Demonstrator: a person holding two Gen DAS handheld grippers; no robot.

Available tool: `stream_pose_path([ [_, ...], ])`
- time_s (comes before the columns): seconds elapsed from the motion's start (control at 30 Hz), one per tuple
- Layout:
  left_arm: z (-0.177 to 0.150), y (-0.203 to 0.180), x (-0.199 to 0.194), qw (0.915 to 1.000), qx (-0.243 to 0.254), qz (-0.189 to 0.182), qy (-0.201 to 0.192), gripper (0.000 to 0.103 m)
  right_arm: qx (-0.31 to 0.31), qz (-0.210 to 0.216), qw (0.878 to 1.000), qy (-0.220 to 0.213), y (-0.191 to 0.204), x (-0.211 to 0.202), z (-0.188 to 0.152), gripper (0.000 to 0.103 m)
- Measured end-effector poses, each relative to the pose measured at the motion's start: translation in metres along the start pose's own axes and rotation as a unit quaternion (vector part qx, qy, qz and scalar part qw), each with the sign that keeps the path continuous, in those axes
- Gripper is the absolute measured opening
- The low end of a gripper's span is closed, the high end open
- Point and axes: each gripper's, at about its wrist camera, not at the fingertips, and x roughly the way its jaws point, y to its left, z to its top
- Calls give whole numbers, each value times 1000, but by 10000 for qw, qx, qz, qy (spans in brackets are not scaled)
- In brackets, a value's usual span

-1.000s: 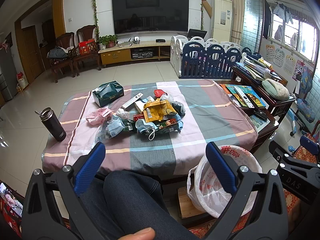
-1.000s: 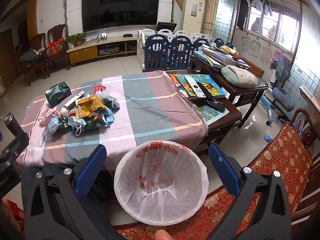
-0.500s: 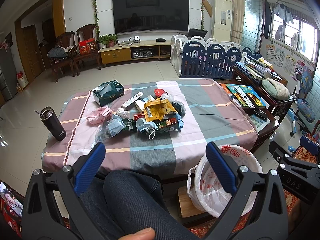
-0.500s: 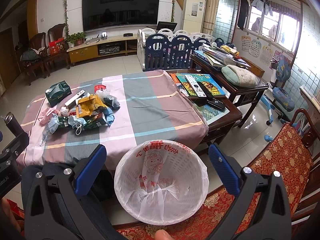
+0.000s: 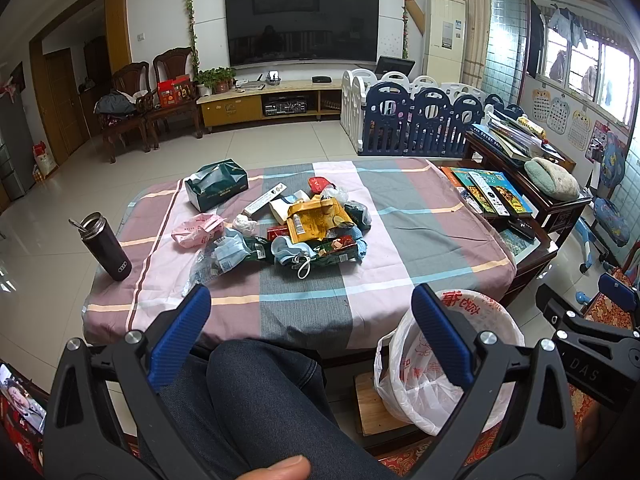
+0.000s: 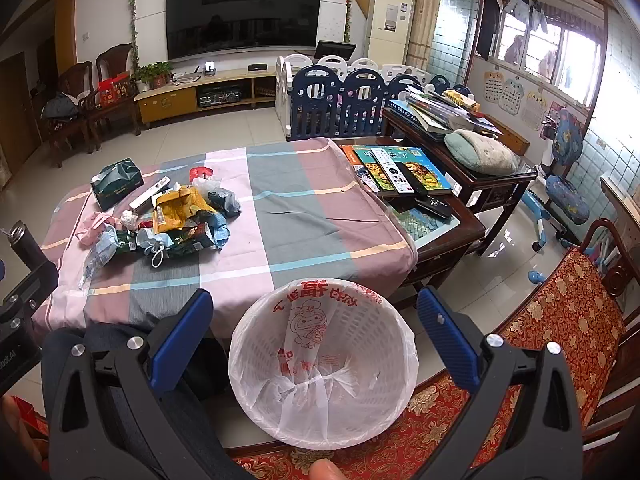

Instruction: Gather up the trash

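Both tools held low, near the seated person's denim-clad lap (image 5: 256, 408), well back from the work. Left gripper (image 5: 308, 320): blue-padded jaws spread wide, nothing between them. Right gripper (image 6: 316, 320): likewise released and empty, hanging just above the white lattice waste basket lined with a thin printed plastic bag (image 6: 324, 364). Basket appears empty; it sits below the table's near edge, to the person's right.

Trash: a loose heap of crumpled wrappers and packets (image 5: 296, 236) on the striped pink-and-grey tablecloth (image 5: 420, 232), left of centre. On top, a yellow foil pouch (image 5: 316, 220); at the near edge, a light blue face mask with white ear loop (image 5: 294, 258); a pink crumpled packet (image 5: 198, 232) off to the left. Nothing collected yet, by the look of it.

Risks, judged from the layout:
- Heap is tangled; closing on one wrapper may drag neighbours off the table, or the mask loop may snag.
- Thin film and foil could slip from the pads during the carry to the basket.
- Dark steel tumbler (image 5: 106, 248) stands near the left table edge; a wide left-arm sweep might topple it.
- Green tissue pack (image 5: 216, 190) and white remote-like bar (image 5: 266, 199) lie beside the heap and may be mistaken for trash.
- Bag liner is loosely draped; a careless drop could pull it inward.
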Motion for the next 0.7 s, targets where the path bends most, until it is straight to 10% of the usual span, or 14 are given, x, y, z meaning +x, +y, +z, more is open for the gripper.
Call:
stream_pose_path([
  [0.7, -3, -1, 0, 10000, -2, -11, 27, 100, -15, -4, 10000, 36, 2, 2, -1, 100],
])
